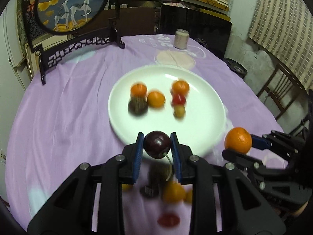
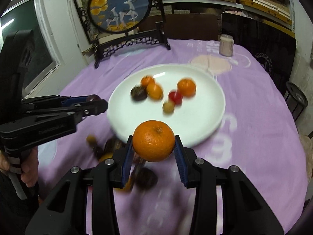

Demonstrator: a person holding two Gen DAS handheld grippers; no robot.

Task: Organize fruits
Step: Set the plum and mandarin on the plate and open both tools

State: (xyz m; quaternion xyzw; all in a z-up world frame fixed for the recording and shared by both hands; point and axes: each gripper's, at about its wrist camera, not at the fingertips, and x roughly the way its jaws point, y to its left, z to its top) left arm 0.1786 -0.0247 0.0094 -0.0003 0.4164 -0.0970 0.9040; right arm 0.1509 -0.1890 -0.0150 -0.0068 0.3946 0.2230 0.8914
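Two grippers were both closed on fruit just before the near rim of the white plate [image 1: 121, 117]. Left gripper [image 1: 157, 146] pinched a dark cherry [image 1: 156, 144] between its blue pads, the stem hanging down. Right gripper [image 2: 154, 146] clamped a mandarin [image 2: 154, 140]. Several blurred fruits [image 1: 172, 192] lay on the purple tablecloth [image 1: 58, 127] nearer than the plate. On the plate lay three mandarins, a dark fruit, a red one and a yellowish one. Beyond the plate stood a can [image 1: 181, 39].
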